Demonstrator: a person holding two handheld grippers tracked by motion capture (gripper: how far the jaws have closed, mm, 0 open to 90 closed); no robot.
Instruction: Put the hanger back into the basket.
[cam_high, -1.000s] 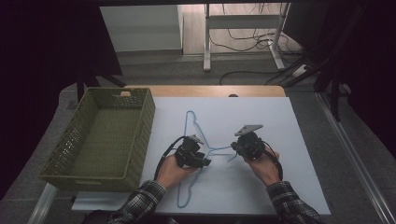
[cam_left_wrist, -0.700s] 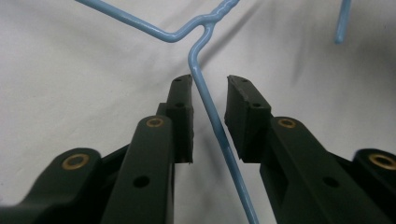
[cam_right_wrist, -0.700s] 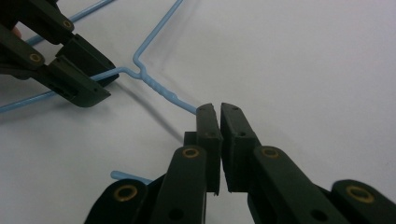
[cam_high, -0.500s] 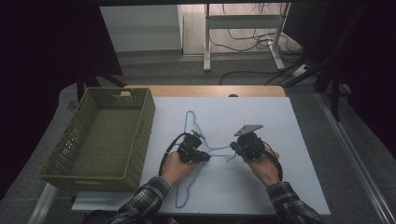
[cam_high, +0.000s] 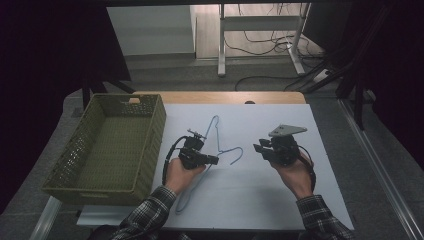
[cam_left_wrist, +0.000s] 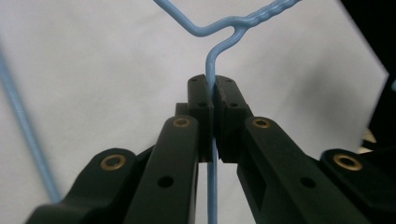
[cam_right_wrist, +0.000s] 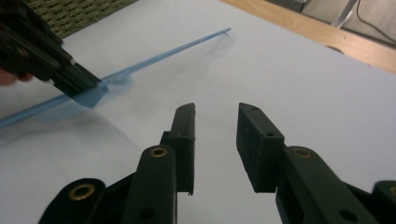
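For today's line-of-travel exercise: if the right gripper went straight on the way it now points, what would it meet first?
Probably bare table beyond the right gripper, whose jaws are open; the blue hanger lies off to one side, though depth is unclear.

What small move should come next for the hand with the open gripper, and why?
Probably ease the right gripper toward the blue hanger and grip the wire. Its jaws stand open on nothing, while the left gripper is already shut on the hanger's neck, so a second grip would likely steady it.
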